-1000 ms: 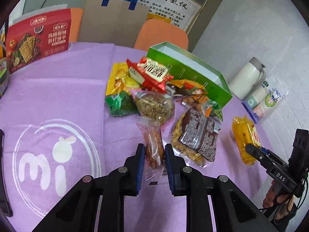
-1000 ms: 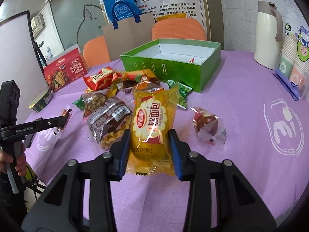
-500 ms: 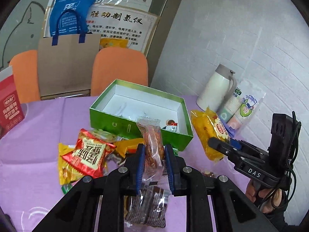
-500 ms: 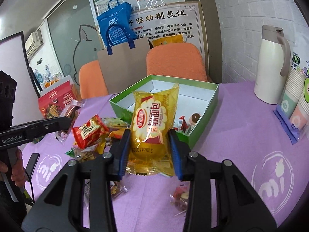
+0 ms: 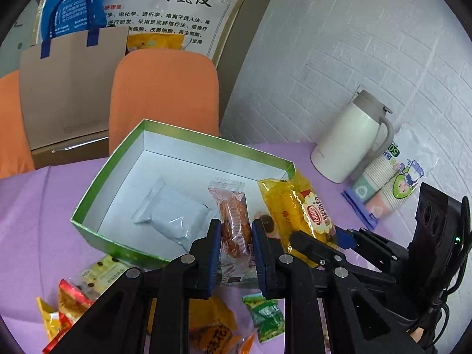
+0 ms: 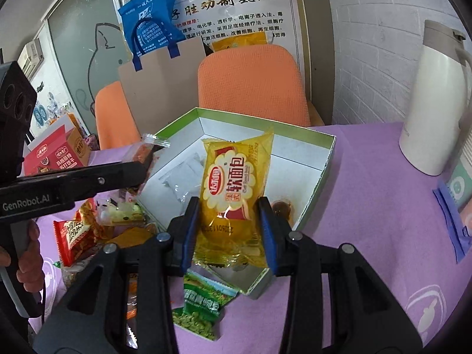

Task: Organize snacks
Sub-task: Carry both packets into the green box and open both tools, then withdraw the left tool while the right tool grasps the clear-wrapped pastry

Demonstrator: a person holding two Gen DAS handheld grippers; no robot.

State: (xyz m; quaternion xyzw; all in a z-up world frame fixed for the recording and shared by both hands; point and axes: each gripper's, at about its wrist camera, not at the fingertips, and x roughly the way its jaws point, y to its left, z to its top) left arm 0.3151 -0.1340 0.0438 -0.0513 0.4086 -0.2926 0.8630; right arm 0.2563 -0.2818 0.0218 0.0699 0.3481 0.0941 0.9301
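My left gripper [image 5: 236,233] is shut on a clear-wrapped brown snack [image 5: 234,221] held upright over the near edge of the green box [image 5: 88,188]. Beside it, my right gripper [image 6: 230,227] is shut on a yellow soft-bread packet [image 6: 236,183], also above the box [image 6: 324,171]; the packet [image 5: 298,212] shows in the left wrist view too. Inside the white-lined box lie a white pouch [image 5: 174,212] and a small brown sweet [image 6: 281,206]. The left gripper [image 6: 141,171] with its snack [image 6: 141,152] enters the right wrist view from the left.
Loose snacks lie on the purple cloth before the box: a red packet [image 6: 73,233], a green pea packet [image 6: 200,306], orange packets [image 5: 215,330]. A white flask [image 5: 351,138] and bagged paper cups [image 5: 392,183] stand right. Orange chairs [image 6: 250,82] and a paper bag [image 5: 70,82] are behind.
Both grippers have carried their snacks forward from the snack pile to above the green box, which now fills the middle of both views.
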